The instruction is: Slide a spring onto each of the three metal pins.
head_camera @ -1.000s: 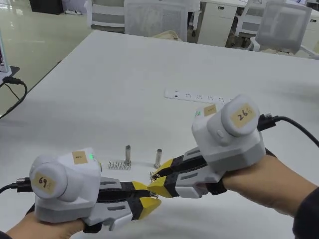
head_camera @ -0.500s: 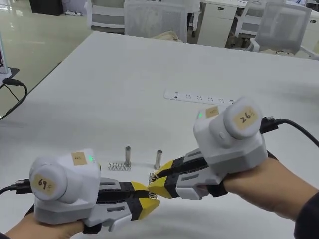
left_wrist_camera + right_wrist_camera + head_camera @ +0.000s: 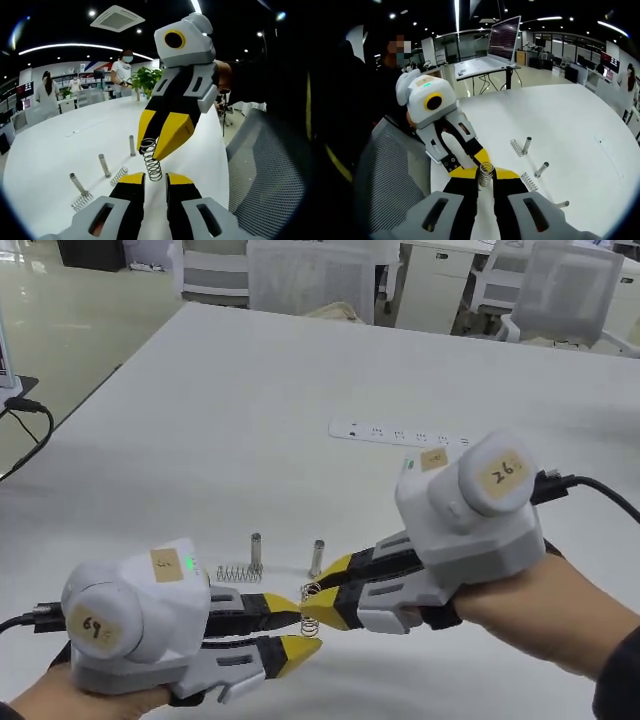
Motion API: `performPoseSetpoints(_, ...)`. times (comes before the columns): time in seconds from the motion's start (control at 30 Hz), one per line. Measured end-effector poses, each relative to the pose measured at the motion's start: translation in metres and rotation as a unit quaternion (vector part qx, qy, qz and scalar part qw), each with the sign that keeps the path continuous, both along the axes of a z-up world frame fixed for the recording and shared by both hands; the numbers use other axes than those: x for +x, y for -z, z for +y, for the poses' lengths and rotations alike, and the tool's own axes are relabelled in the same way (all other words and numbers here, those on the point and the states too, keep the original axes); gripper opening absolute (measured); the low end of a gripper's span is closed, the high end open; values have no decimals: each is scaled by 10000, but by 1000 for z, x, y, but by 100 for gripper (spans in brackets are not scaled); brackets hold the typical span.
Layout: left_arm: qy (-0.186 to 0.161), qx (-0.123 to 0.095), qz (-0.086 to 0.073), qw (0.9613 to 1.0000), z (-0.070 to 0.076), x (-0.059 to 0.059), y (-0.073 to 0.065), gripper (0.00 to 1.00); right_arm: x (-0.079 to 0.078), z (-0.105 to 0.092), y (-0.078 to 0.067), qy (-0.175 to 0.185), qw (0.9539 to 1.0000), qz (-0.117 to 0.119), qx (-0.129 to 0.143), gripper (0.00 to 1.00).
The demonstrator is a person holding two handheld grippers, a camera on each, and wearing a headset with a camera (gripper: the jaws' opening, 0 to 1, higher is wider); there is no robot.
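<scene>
My right gripper (image 3: 313, 599) is shut on a small steel spring (image 3: 309, 592), which it holds in the air above the white table (image 3: 300, 390). In its own view the spring (image 3: 485, 172) stands between the jaws. My left gripper (image 3: 300, 632) faces it with jaws apart, and their tips reach the spring's lower end (image 3: 155, 172). Three metal pins stand upright in a row (image 3: 132, 145) (image 3: 104, 165) (image 3: 76, 183). Two more springs lie on the table beside pins (image 3: 119, 176) (image 3: 81, 201). The head view has two pins (image 3: 256, 548) (image 3: 318, 558) and one lying spring (image 3: 238, 573).
A white power strip (image 3: 400, 434) lies farther back on the table. Office chairs (image 3: 565, 290) and desks stand beyond the far edge. A black cable (image 3: 25, 430) hangs at the left edge. People stand in the background (image 3: 122, 70).
My left gripper has rolled and edged right, toward the held spring. My right gripper has shifted slightly right and keeps its hold on the spring. Pins and lying springs stay put.
</scene>
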State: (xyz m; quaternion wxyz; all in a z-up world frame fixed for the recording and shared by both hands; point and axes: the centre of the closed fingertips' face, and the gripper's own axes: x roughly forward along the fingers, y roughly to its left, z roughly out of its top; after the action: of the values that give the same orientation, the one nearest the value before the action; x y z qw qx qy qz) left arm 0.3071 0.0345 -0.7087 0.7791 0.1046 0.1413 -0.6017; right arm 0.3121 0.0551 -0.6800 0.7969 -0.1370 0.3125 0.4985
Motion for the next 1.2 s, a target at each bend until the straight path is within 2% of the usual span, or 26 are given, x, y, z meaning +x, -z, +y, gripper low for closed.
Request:
performPoseSetpoints(0.27,-112,-18,-164,9998,2,5,-2,24,3,-4,-3,90,9999,-61,23,8)
performPoseSetpoints(0.37,-145,-6,-222,9996,2,6,-2,34,4,-6,-4,121,9999,-84,23,8)
performPoseSetpoints(0.4,-195,11,-150,9997,3,7,-1,40,5,-7,-4,140,9998,-105,20,8)
performPoseSetpoints(0.5,-300,-12,-71,9995,4,9,0,60,7,-9,-5,176,9997,-134,34,8)
performPoseSetpoints(0.67,-498,73,-125,9987,9,15,2,75,9,-13,-6,232,9996,-179,34,8)
performPoseSetpoints(0.77,-614,19,-61,9981,12,19,1,87,11,-14,-8,262,9994,-212,41,8)
performPoseSetpoints(1.0,-768,76,-179,9969,19,24,0,92,16,-20,-12,375,9988,-304,77,8)
performPoseSetpoints(1.2,-832,191,-252,9960,25,25,4,91,20,-28,-16,489,9981,-360,114,8)
